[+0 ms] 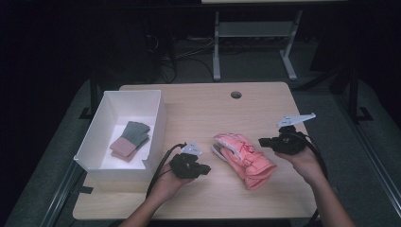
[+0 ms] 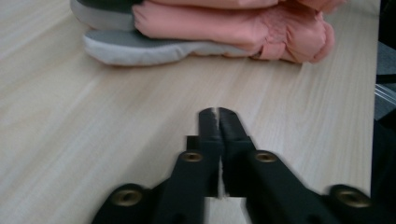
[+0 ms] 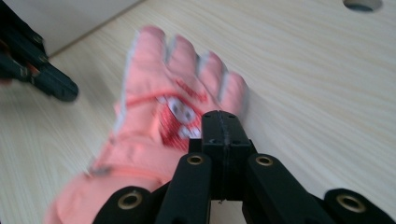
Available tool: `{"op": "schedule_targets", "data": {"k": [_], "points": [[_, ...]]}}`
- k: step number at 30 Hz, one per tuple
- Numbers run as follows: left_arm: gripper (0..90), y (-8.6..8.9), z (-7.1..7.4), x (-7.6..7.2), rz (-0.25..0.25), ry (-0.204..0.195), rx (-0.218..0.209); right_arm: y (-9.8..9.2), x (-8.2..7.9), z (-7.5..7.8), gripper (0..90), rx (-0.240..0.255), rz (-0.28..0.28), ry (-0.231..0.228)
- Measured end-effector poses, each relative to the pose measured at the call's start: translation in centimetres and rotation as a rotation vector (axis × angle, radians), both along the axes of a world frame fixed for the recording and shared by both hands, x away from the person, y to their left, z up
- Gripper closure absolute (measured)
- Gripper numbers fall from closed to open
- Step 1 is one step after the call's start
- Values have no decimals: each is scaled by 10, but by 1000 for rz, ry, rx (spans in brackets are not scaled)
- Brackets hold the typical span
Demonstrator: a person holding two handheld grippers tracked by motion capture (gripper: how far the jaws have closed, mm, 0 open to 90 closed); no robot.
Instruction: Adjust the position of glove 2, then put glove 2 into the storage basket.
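The left gripper [image 1: 204, 169] and right gripper [image 1: 263, 141], both closed and empty, flank the pink gloves [image 1: 243, 158] on the table [image 1: 198, 113]; a white box [image 1: 158, 127] holds a grey-pink glove [image 1: 130, 139].

Left gripper view: closed jaws point at the stacked gloves [image 2: 224, 28], apart from them.

Right gripper view: closed jaws hang above the top glove [image 3: 163, 107]; the left gripper [image 3: 63, 91] sits beyond.

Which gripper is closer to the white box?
Left. The left gripper sits just off the near right corner of the white box. The right gripper is beyond the pink gloves, much farther from the box.
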State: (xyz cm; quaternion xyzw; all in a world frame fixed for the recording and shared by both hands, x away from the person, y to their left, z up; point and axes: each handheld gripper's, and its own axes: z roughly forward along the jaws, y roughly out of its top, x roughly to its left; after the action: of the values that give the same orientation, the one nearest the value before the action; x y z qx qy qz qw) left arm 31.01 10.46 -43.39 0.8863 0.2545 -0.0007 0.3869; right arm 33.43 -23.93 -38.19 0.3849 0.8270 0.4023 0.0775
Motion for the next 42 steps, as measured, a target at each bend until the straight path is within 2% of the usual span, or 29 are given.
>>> {"op": "schedule_targets", "data": {"k": [1, 5, 7, 10, 14, 18, 20, 22, 23, 24, 32, 35, 42], "points": [[897, -3, 0, 1, 0, 16, 8, -4, -1, -2, 900, -7, -2, 5], [897, -12, 2, 3, -11, -1, 20, -20, -9, -14, 900, -36, -25, 11], [897, -18, 1, 4, -12, 2, 13, -27, -12, -20, 900, -48, -38, 28], [897, -26, 0, 8, -30, 12, 21, -31, -17, -32, 900, -92, -38, 54], [897, -39, 0, 17, -36, 19, 18, -31, -21, -47, 900, -123, -22, 79], [897, -51, -2, 24, -41, 25, 14, -24, -20, -53, 900, -129, -5, 89], [897, -56, -2, 29, -53, 17, 15, -19, -19, -58, 900, -147, 18, 100], [897, -60, -3, 29, -45, 26, -3, -16, -19, -61, 900, -144, 27, 109], [897, -61, -4, 31, -60, 22, 11, -16, -18, -61, 900, -141, 38, 111], [897, -62, -5, 30, -54, 23, 5, -14, -19, -62, 900, -135, 44, 117], [897, -55, -7, 36, -62, 26, 21, 7, -32, -63, 900, -119, 135, 121], [897, -50, -8, 39, -60, 32, 15, 15, -36, -63, 900, -124, 160, 113], [897, -35, -9, 46, -60, 53, 17, 40, -41, -64, 900, -88, 226, 129]]}}
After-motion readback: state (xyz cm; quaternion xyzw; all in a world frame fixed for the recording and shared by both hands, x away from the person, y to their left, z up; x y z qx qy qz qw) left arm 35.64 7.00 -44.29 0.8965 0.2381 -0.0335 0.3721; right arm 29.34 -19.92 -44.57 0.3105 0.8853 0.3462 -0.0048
